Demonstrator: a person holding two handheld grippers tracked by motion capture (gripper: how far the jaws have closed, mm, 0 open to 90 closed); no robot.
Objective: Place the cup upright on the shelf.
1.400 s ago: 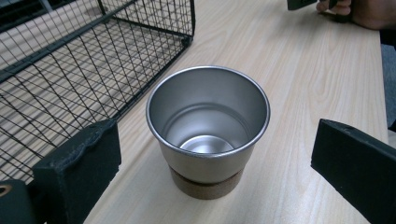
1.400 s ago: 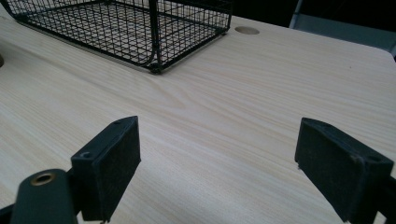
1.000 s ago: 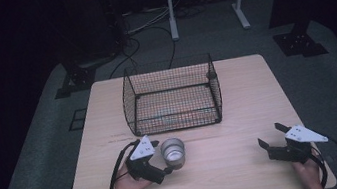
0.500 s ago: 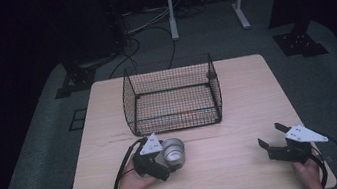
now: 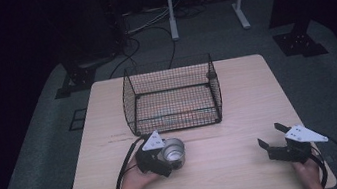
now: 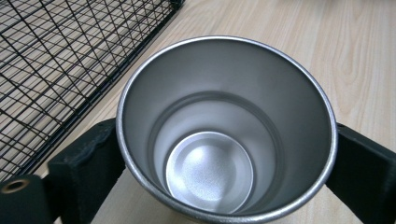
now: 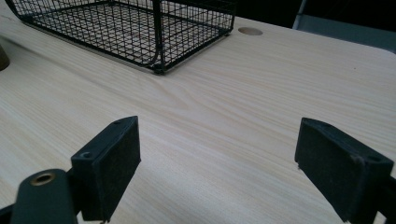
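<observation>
One cup (image 5: pixel 173 152) — one basket (image 5: pixel 173 97)

The steel cup (image 6: pixel 226 135) hides the left gripper's (image 6: pixel 226 186) jaw faces, and its base runs off the bottom edge.

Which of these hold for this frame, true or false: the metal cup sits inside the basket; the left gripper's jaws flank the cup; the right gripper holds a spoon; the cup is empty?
1. The metal cup sits inside the wire basket. False: it stands on the table, in front of the basket.
2. The left gripper has its jaws on either side of the cup. True.
3. The right gripper holds a spoon. False: its jaws are open with nothing between them.
4. The cup is empty. True.
</observation>
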